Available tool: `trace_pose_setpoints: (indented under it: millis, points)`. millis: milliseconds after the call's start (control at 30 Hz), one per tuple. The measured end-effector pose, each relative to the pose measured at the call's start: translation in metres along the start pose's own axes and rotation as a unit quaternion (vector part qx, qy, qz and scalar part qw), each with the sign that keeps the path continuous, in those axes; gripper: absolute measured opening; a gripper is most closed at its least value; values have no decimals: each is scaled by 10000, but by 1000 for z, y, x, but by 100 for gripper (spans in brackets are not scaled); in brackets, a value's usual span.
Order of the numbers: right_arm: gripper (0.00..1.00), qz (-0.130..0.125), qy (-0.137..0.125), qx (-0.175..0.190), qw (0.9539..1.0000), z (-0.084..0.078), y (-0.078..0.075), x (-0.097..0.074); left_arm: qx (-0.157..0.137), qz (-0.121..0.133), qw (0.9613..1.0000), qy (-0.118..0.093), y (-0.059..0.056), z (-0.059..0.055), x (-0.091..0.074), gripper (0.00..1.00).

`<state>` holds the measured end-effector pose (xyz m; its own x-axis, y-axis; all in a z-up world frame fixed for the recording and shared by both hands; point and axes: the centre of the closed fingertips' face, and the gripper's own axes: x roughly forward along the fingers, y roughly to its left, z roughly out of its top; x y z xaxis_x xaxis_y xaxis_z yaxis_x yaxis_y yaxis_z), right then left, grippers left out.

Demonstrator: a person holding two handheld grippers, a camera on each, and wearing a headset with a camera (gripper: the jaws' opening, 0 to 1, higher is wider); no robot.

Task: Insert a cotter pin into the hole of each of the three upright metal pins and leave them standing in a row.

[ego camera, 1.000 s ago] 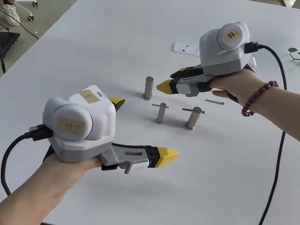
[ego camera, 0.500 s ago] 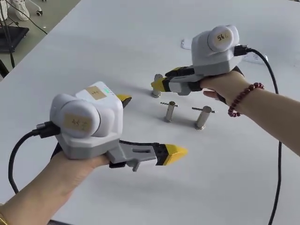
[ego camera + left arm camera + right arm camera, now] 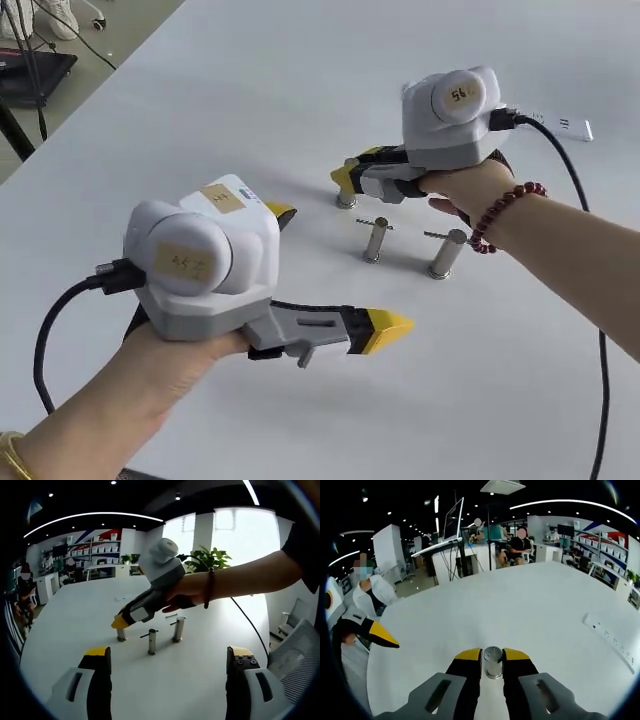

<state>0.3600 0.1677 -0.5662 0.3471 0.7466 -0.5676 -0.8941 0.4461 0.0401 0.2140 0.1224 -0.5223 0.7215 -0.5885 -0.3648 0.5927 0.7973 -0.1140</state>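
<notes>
Three upright metal pins stand on the white table (image 3: 250,90). The middle pin (image 3: 376,240) and the right pin (image 3: 446,255) each carry a cotter pin through the top. The left pin (image 3: 346,200) shows no cotter pin and sits between the jaws of my right gripper (image 3: 350,175). In the right gripper view the yellow-tipped jaws press both sides of that pin (image 3: 493,661). My left gripper (image 3: 338,268) hovers wide open and holds nothing, nearer to me than the row. The left gripper view shows the three pins (image 3: 152,641) ahead and the right gripper (image 3: 120,621) on the left one.
A white power strip (image 3: 560,122) lies at the far right of the table. Black cables trail from both grippers. The table's left edge (image 3: 90,90) drops to the floor. People sit at desks in the background.
My right gripper has moved left and down from above the row onto the left pin, which now sits between its jaws. The left gripper stays open in about the same place.
</notes>
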Motion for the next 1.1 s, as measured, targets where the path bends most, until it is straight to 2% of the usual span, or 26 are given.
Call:
trace_pose_setpoints:
  millis: [133,200,367,700,900,1100]
  points:
    - [10,-13,38,133,9999,-3,2,-2,-86,28,9999,67,3,-3,0,95]
    - [9,-21,34,-25,10000,-3,4,-3,-93,53,9999,52,4,-2,-1,94]
    - [8,-25,78,-104,9999,-1,3,-2,-88,39,10000,22,3,-1,0,94]
    - [8,-32,243,-217,9995,-6,-3,-9,-42,14,10000,41,2,-1,0,94]
    - [8,-49,316,-249,9992,-12,-8,-19,49,-28,10000,41,-1,-1,1,95]
    - [8,-105,366,-295,9988,-13,-17,-37,98,31,9999,97,0,-4,1,96]
